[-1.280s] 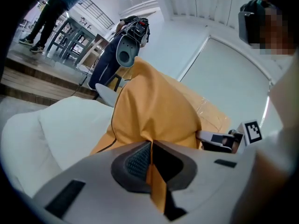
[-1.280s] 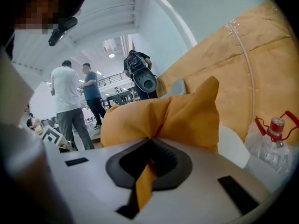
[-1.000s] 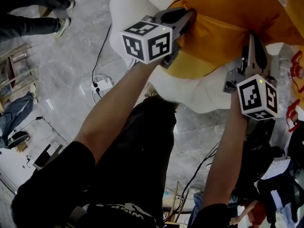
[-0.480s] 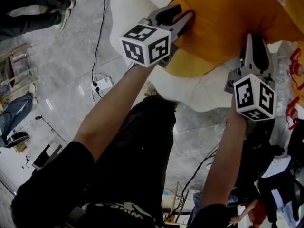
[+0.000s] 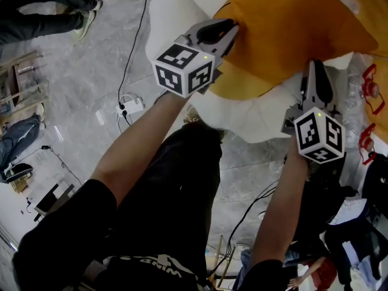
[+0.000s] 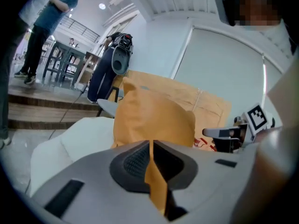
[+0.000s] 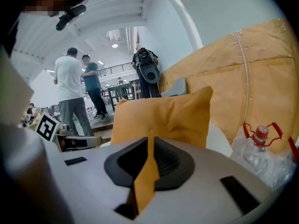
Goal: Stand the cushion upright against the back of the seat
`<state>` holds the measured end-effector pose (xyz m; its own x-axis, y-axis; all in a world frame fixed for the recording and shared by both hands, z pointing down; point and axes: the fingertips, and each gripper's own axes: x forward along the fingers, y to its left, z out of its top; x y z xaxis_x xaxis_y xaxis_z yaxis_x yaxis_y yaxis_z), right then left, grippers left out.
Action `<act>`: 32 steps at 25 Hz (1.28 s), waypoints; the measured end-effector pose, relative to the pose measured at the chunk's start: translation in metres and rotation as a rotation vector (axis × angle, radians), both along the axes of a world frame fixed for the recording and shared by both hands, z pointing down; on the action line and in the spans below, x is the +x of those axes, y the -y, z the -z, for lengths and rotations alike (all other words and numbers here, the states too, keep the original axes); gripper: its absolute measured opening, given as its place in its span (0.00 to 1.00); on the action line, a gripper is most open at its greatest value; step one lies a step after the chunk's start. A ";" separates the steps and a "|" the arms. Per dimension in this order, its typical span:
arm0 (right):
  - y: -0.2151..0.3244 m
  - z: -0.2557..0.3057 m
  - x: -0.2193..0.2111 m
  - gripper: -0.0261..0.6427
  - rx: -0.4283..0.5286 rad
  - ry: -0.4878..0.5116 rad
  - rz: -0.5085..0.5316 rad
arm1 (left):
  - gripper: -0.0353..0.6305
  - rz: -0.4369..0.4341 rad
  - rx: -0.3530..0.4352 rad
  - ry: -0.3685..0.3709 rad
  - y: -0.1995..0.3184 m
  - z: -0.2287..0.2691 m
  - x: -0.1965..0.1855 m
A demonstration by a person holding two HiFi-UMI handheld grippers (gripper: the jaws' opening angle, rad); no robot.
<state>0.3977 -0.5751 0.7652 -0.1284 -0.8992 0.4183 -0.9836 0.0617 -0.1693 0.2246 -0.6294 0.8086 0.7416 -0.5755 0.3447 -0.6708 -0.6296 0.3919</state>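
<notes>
The orange cushion [image 5: 291, 29] stands tilted on the white seat [image 5: 242, 111], in front of the seat's orange back [image 7: 243, 78]. My left gripper [image 5: 233, 29] is at the cushion's left edge, its jaws closing with a fold of orange fabric pinched between them. In the left gripper view that cushion [image 6: 154, 118] rises just past the left gripper [image 6: 152, 148]. My right gripper [image 5: 315, 71] grips the lower right edge. In its own view the right gripper [image 7: 150, 146] has orange fabric pressed between its pads, with the cushion [image 7: 163, 118] upright beyond.
A clear plastic bag with red-capped bottles [image 7: 259, 139] lies on the seat to the right of the cushion. Cables and a power strip [image 5: 130, 108] lie on the grey floor at left. People [image 7: 70, 92] stand farther off. Clothes [image 5: 354, 235] pile at lower right.
Both grippers have shifted a little with the cushion's edges in them, and the cushion now stands slightly higher and more spread against the seat's back.
</notes>
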 end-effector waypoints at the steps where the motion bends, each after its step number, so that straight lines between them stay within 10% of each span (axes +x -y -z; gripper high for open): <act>1: -0.006 0.006 -0.003 0.10 0.001 0.009 0.008 | 0.08 -0.006 0.019 0.008 -0.005 0.010 -0.001; 19: -0.172 0.214 -0.109 0.07 0.077 0.199 0.216 | 0.06 -0.235 0.009 0.030 -0.173 0.240 -0.041; 32: -0.263 0.352 -0.167 0.07 0.192 0.246 0.294 | 0.06 -0.379 0.215 -0.008 -0.290 0.409 -0.051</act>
<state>0.2306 -0.3119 0.4130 -0.4663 -0.8678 0.1716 -0.8511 0.3871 -0.3547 0.1741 -0.3392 0.3993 0.9165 -0.3201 0.2400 -0.3739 -0.8987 0.2292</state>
